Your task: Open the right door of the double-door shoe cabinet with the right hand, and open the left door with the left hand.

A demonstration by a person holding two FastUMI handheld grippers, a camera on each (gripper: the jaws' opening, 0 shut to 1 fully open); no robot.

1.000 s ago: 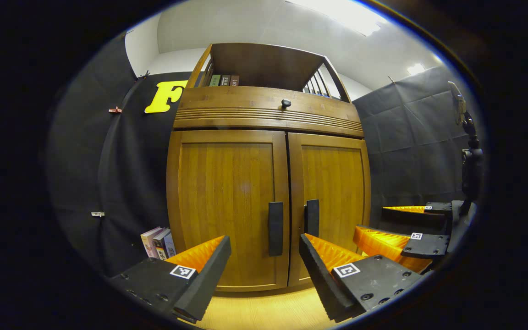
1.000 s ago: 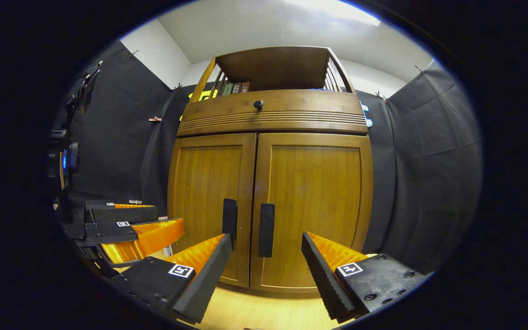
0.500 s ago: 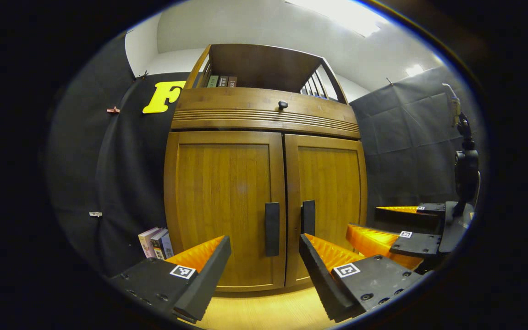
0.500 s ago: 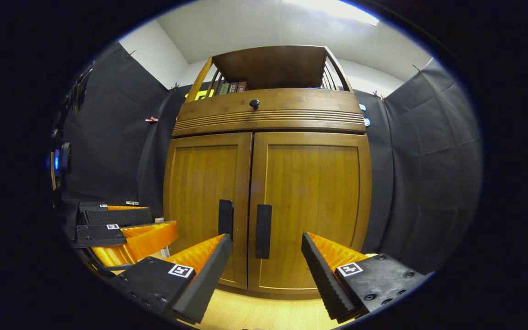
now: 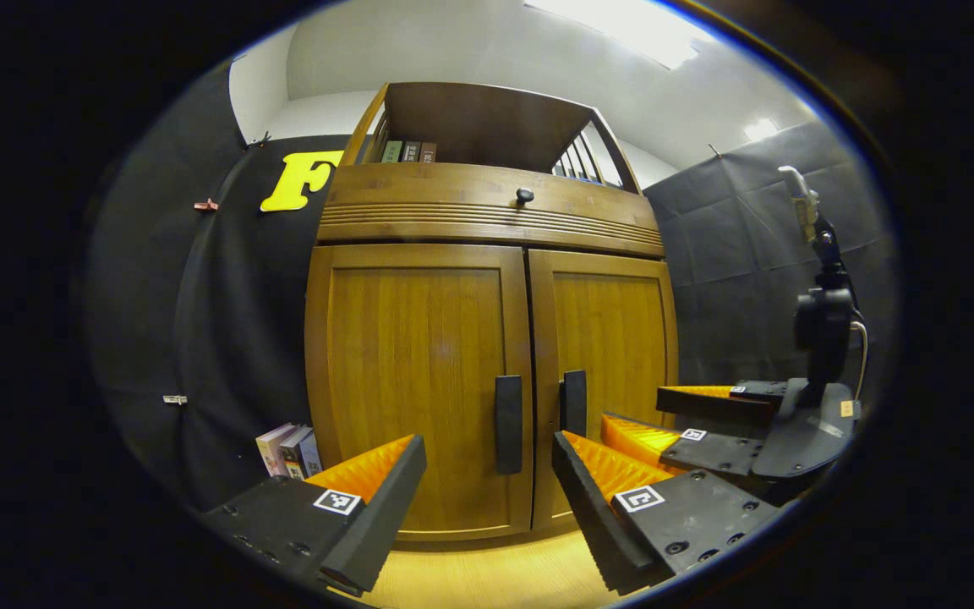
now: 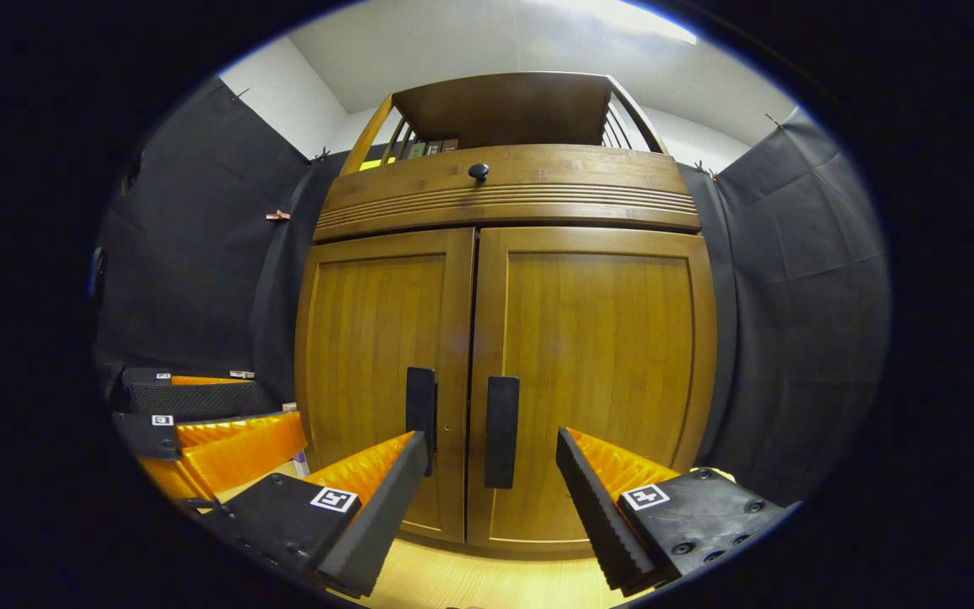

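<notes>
The left gripper view looks up from low near the floor point(image 5: 487, 575) at the shoe cabinet point(image 5: 419, 381), facing its left door. The right gripper view sits equally low but nearer, facing the right door point(image 6: 597, 381). Both share the cabinet front, both black handles and the top shelf.

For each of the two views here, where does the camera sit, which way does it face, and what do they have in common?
Left gripper view: rides on the left gripper, facing the closed shoe cabinet and the left door handle; its own open fingers sit at the bottom, the right gripper to the right.
Right gripper view: rides on the right gripper, aimed at the right door handle; own fingers open, the left gripper to the left.
Shared: the cabinet, both handles, the drawer knob.
</notes>
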